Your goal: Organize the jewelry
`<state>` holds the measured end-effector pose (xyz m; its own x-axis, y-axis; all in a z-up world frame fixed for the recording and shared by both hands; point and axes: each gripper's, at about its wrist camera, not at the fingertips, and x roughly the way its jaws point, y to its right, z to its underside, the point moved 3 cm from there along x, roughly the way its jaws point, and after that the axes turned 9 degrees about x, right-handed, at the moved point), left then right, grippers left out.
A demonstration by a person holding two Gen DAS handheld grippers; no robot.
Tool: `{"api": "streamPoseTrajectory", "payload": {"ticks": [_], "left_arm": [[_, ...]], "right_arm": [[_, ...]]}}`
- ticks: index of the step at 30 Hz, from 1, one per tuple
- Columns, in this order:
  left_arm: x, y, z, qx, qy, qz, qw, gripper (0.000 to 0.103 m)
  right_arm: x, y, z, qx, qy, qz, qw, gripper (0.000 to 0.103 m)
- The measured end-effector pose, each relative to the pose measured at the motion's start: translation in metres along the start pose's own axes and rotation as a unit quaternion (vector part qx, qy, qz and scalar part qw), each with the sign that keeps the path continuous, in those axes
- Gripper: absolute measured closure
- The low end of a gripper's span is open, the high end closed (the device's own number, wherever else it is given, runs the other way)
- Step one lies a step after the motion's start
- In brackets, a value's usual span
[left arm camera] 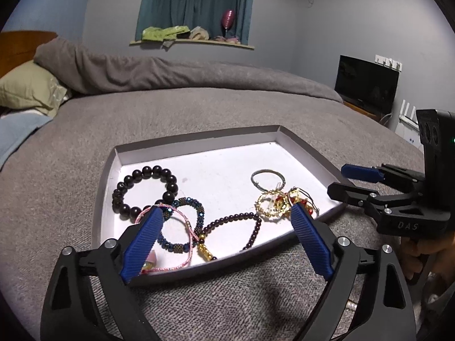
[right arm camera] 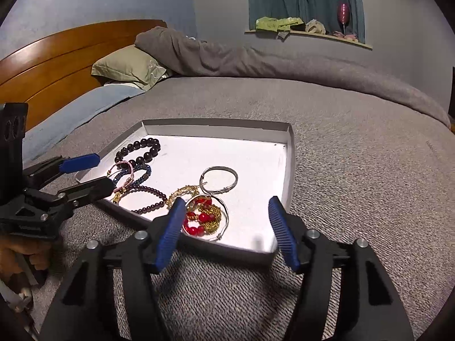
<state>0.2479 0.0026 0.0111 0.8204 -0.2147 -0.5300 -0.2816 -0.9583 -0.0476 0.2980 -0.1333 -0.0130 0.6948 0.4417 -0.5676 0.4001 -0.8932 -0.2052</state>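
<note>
Grey bedding (left arm camera: pixel 227 108) carries a shallow white tray (left arm camera: pixel 199 145) with all the jewelry lying inside it. Both hand-held grippers hover over the tray's near edge with jaws spread apart and nothing between them: the left hand-held gripper (left arm camera: pixel 224 213) at about 7 o'clock of the tray, the right hand-held gripper (right arm camera: pixel 224 210) nearer 5 o'clock.

Only the left wrist view shows a dark screen (left arm camera: pixel 366 82) at 2 o'clock against the wall. Only the right wrist view shows the wooden headboard (right arm camera: pixel 57 56) at 10 o'clock, and it gives the clearer look at the red bead piece (right arm camera: pixel 199 218) tangled with gold chain inside a thin wire hoop.

Counted in the tray: one large dark bead bracelet (left arm camera: pixel 145 190) at 10 o'clock, one blue bead bracelet (left arm camera: pixel 184 221), one pink cord bracelet (left arm camera: pixel 170 238) lying across it, one small purple bead strand (left arm camera: pixel 236 224) with a gold clasp, one plain silver bangle (left arm camera: pixel 267 179), one gold ring-shaped piece (left arm camera: pixel 270 207), and the red cluster. One green pillow (right arm camera: pixel 130 68) rests by the headboard.
</note>
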Motion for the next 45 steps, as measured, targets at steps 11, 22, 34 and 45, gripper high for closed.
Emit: {"api": "streamPoseTrajectory", "payload": {"ticks": [11,22,34,45], "left_arm": [[-0.023,0.014,0.018,0.01,0.001,0.036,0.9993,0.012],[-0.037,0.068,0.046,0.049,-0.024,0.123,0.9908,0.013],[-0.031,0.096,0.062,0.048,-0.069,0.134,0.9874,0.046],[-0.023,0.111,0.064,0.063,-0.084,0.126,0.9865,0.083]], "right_arm": [[-0.031,0.008,0.02,-0.005,-0.002,0.01,1.0,0.036],[-0.051,0.019,0.054,-0.001,-0.022,0.021,1.0,0.035],[-0.065,0.019,0.068,0.013,-0.019,0.013,1.0,0.034],[-0.077,0.01,0.092,-0.003,-0.036,0.004,0.999,0.034]]}}
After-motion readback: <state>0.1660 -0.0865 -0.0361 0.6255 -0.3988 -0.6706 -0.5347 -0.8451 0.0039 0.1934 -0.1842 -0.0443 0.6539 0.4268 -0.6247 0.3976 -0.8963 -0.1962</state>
